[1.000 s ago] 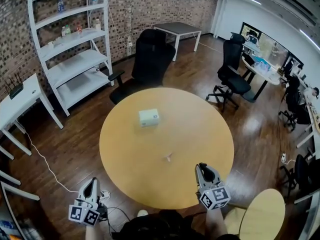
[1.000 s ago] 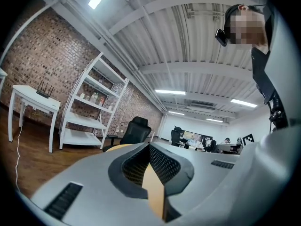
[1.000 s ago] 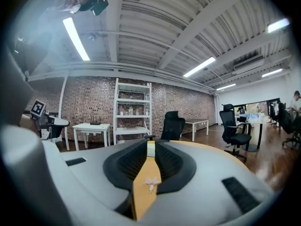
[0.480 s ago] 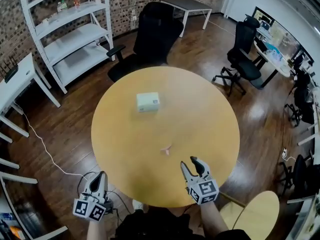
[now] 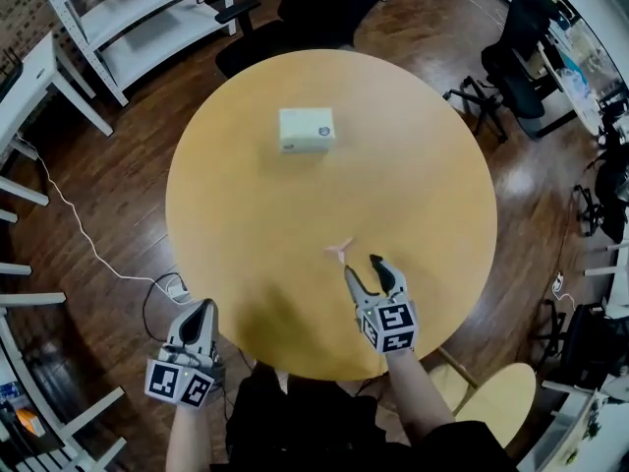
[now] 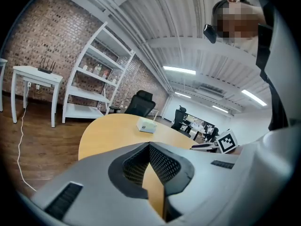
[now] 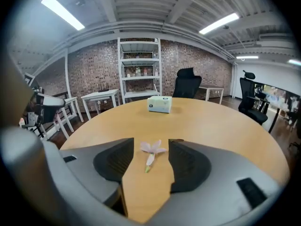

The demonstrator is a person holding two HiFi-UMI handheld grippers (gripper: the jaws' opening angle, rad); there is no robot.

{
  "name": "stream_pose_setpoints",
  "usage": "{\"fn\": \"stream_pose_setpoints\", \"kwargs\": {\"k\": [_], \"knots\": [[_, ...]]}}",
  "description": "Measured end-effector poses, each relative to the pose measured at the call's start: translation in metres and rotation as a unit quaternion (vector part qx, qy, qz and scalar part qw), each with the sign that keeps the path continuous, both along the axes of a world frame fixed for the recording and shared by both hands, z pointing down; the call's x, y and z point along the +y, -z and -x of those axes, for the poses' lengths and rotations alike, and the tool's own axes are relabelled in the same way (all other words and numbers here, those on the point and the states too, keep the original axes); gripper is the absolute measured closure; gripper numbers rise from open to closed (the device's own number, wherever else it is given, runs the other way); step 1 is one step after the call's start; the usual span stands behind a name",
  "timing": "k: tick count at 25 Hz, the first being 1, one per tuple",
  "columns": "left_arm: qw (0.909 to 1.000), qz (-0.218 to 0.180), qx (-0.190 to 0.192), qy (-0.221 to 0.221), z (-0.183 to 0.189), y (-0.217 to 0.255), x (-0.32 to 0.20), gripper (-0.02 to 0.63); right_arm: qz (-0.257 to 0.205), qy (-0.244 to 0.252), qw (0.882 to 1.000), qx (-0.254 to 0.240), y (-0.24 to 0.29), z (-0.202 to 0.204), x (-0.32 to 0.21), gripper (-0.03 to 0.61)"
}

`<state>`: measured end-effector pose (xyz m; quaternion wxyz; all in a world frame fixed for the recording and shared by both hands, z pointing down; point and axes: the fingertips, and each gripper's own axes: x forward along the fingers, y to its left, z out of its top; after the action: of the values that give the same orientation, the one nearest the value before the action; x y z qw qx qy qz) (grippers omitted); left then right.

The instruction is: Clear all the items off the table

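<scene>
Lying between right gripper [image 5: 361, 265] jaws, just opened, ungripped: pale pink flower [image 7: 151, 149], green stem; left gripper [image 5: 203, 307] closed.

Round tan wooden table [image 5: 246, 195], filling centre of head view. White box [image 5: 306, 129] flat on top, upper middle of frame. Small pink flower [image 5: 339, 252] flat on wood, lower, just right of centre, well apart from box.

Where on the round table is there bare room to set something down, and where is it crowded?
The table is bare across its right half, and on its left side from the white box to the near rim. It is crowded only near that rim: the right gripper, jaws just opening, has the small flower between its tips, untouched.
</scene>
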<state>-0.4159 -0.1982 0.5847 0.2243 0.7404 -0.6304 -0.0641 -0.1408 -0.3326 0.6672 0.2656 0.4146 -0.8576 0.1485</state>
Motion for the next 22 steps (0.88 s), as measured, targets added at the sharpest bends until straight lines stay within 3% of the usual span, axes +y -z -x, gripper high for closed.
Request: {"fn": "stream_pose_setpoints", "kwargs": {"k": [6,13,17,18,20,21,22], "knots": [[0.9993,0.028,-0.025,-0.001,0.012,-0.023,-0.032,0.621,0.044,0.019,0.999,0.024,-0.044,0.019,-0.016,0.341],[0.9997,0.022,-0.008,0.006,0.003,-0.017,-0.043,0.621,0.084,0.036,0.994,0.062,-0.073,0.026,-0.024,0.343],[0.9996,0.028,0.001,0.004,0.000,-0.019,-0.035,0.621,0.113,0.029,0.989,0.091,-0.090,0.024,-0.025,0.378],[0.9995,0.032,0.003,0.002,-0.001,-0.021,-0.031,0.621,0.109,0.024,0.989,0.094,-0.091,0.023,-0.026,0.428],[0.9993,0.037,0.003,0.000,-0.004,-0.024,-0.024,0.621,0.102,0.016,0.990,0.098,-0.091,0.021,-0.027,0.443],[0.9992,0.039,0.004,0.000,-0.004,-0.024,-0.021,0.621,0.101,0.012,0.990,0.098,-0.091,0.019,-0.028,0.514],[0.9992,0.040,0.005,0.001,-0.003,-0.024,-0.018,0.621,0.103,0.009,0.990,0.096,-0.091,0.018,-0.029,0.537]]}}
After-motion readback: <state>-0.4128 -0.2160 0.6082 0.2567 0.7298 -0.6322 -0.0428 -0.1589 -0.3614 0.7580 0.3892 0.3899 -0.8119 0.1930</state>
